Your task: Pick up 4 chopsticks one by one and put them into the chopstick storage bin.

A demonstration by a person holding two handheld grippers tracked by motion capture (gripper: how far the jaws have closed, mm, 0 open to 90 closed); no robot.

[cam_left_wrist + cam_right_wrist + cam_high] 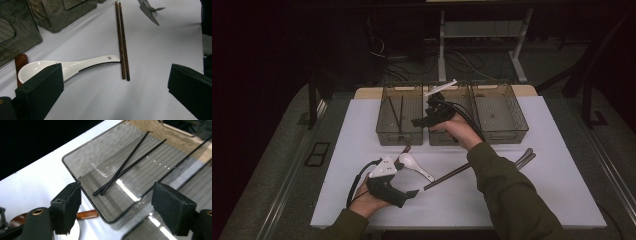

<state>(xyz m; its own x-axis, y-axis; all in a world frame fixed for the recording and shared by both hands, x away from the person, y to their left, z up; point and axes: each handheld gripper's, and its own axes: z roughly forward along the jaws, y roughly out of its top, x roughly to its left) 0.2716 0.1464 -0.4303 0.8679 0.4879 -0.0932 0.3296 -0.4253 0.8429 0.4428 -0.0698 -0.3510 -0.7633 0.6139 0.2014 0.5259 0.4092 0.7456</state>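
Observation:
Three smoky clear bins stand in a row at the back of the white mat (352,200). Two black chopsticks (397,112) (125,167) lie crossed in the left bin (399,136) (75,167). My right gripper (424,118) (117,200) hovers open over that bin's near corner, nothing between its jaws. My left gripper (407,177) (116,75) rests open low over the mat. A white ceramic spoon (416,166) (75,65) lies just ahead of its left jaw. A pair of brown chopsticks (452,174) (122,42) lies beyond, their tips by the spoon's handle.
The middle bin (447,137) and right bin (502,112) sit beside the left one. Metal cutlery (526,159) (149,10) lies at the mat's right. A brown wooden handle (405,149) (20,62) (86,215) lies near the spoon's bowl, in front of the left bin.

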